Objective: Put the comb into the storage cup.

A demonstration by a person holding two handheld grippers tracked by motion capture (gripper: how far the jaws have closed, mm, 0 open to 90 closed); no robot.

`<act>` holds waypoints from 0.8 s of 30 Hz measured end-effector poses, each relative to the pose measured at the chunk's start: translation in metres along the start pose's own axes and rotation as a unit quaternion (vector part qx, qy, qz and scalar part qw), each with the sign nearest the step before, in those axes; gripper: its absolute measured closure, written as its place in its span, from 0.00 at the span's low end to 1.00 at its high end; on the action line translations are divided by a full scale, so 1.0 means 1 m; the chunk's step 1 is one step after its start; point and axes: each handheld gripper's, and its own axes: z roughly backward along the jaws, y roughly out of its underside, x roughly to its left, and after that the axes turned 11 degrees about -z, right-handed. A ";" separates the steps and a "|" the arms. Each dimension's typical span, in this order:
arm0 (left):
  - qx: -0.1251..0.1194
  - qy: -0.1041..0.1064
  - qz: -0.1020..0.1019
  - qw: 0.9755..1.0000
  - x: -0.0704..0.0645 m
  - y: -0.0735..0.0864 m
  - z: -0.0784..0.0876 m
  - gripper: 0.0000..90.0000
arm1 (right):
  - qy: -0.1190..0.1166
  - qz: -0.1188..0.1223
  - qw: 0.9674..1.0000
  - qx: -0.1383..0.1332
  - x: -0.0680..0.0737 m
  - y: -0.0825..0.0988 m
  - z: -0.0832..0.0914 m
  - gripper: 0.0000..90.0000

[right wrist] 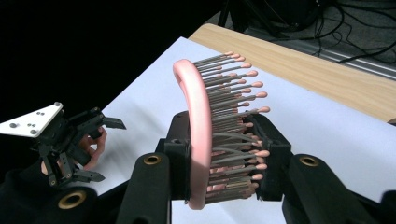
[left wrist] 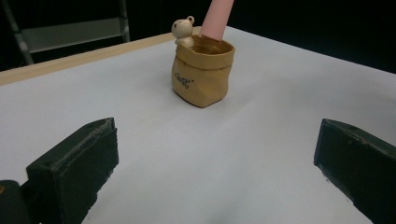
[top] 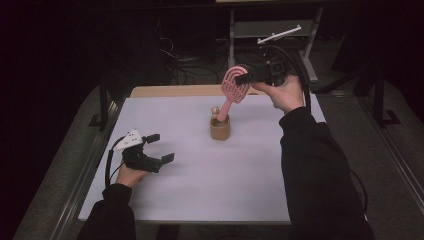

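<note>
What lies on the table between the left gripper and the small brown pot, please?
Nothing: in the left gripper view, bare white table runs from the left gripper to the pot; the high view agrees.

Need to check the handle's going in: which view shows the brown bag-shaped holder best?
Left gripper view: the holder is close, with the pink handle entering its mouth. High view shows it small.

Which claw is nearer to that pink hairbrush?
The right claw: it is shut on the pink hairbrush by its head, above the little brown pot. The left claw rests open on the table, well apart.
</note>
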 end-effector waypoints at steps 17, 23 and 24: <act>0.008 0.000 -0.013 1.000 -0.004 -0.001 0.000 0.00 | 0.001 -0.011 1.000 0.017 -0.011 0.007 -0.029 0.70; 0.007 -0.001 -0.011 1.000 -0.004 -0.001 0.001 0.00 | 0.001 -0.020 1.000 0.019 -0.015 0.008 -0.035 0.70; 0.007 0.000 -0.010 1.000 -0.004 -0.001 0.001 0.00 | 0.001 -0.021 1.000 0.020 -0.016 0.008 -0.036 0.70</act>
